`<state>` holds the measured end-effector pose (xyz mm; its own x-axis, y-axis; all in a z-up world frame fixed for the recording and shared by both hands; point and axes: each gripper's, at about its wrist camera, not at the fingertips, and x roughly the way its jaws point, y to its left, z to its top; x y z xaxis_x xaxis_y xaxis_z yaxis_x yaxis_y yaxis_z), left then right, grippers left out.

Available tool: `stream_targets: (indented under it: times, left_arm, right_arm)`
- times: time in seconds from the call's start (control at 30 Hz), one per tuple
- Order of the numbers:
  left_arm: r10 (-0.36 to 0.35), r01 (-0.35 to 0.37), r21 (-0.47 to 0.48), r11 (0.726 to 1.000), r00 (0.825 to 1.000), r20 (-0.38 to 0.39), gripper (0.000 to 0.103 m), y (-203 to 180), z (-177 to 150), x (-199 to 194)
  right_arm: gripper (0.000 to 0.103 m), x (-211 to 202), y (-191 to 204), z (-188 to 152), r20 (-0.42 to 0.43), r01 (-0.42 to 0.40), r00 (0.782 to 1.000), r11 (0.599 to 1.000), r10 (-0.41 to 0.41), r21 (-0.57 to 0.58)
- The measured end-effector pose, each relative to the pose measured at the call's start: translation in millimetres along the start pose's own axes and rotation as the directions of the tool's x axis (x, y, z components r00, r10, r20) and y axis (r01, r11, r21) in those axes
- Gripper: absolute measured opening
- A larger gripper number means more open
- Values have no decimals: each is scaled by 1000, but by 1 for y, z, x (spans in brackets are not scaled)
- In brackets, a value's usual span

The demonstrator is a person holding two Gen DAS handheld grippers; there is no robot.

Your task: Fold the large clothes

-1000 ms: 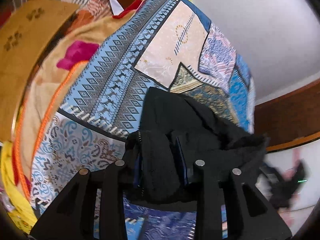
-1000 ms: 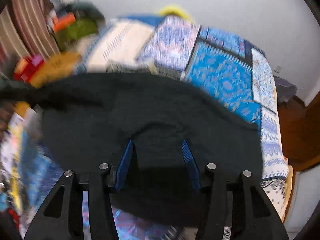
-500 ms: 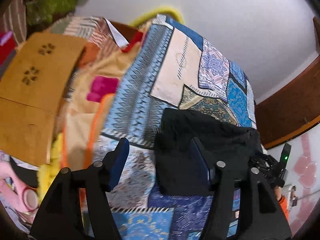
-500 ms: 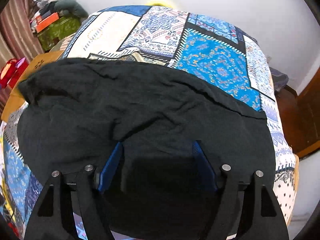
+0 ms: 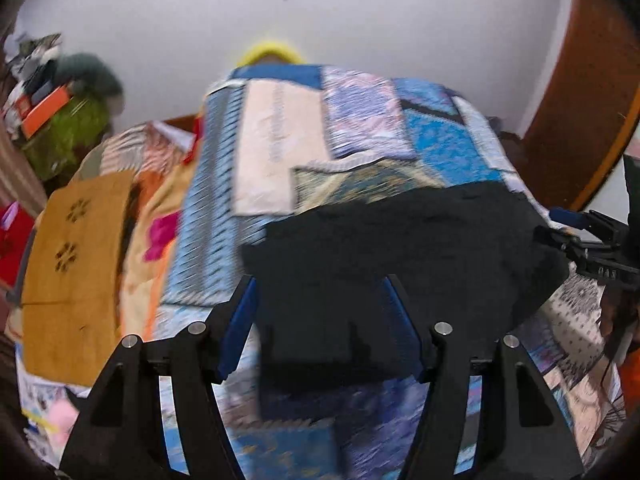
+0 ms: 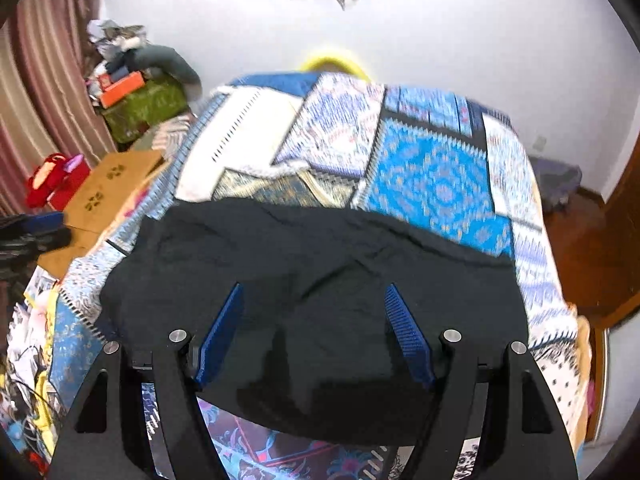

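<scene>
Covering the bed, a patchwork quilt (image 6: 436, 184) bears a black garment (image 6: 320, 280).

A: Where does the left wrist view look from?
B: Above the bed's (image 5: 280, 152) near end, tilted down toward the far wall (image 5: 400, 20).
A: And the right wrist view?
B: Same direction, close above the black garment (image 6: 320, 264). Both share the garment, patchwork bedspread (image 6: 436, 184) and wall.
</scene>
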<state>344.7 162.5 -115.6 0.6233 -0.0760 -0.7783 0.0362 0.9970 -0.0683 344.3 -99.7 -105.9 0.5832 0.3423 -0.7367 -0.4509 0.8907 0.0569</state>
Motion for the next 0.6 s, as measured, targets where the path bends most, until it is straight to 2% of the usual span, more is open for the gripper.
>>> stream_targets:
  times: [0.07,0.2,0.3,0.37,0.4,0.43,0.5,0.6]
  left_arm:
    - [-18,18,3,1000,999,26,63,-19,5,7]
    - [11,-13,38,999,998,64,63,-60,8,37]
    - [-26,26,39,999,1000,11,63,-80,3,68]
    - [-36,38,49,998,998,-49,63,-91,-5,93]
    - [-19,22,58,998,998,-55,63,-94,-10,102]
    - [-3,6,66,998,999,-50,64,-96,-14,109]
    - [16,-14,62,998,999,-29,73,-95,-21,112]
    - [-21,20,-26,999,999,-47,73,-84,-30,109]
  right_arm:
    - [70,-2,0,0,18,-9,1000,1000,9,-6]
    - [70,14,-6,-7,-2,-10,1000,1000,10,-1]
    - [70,35,-13,-19,-64,15,998,1000,-15,-1]
    - [70,56,-21,-30,-136,35,990,999,-33,8]
    - [70,62,-24,-35,-151,37,988,999,-37,0]
    - [70,62,-24,-40,-125,37,991,999,-39,-23]
    - [73,55,-20,-44,-102,53,993,996,-60,-68]
    - [81,51,-22,-46,-111,66,991,995,-74,-73]
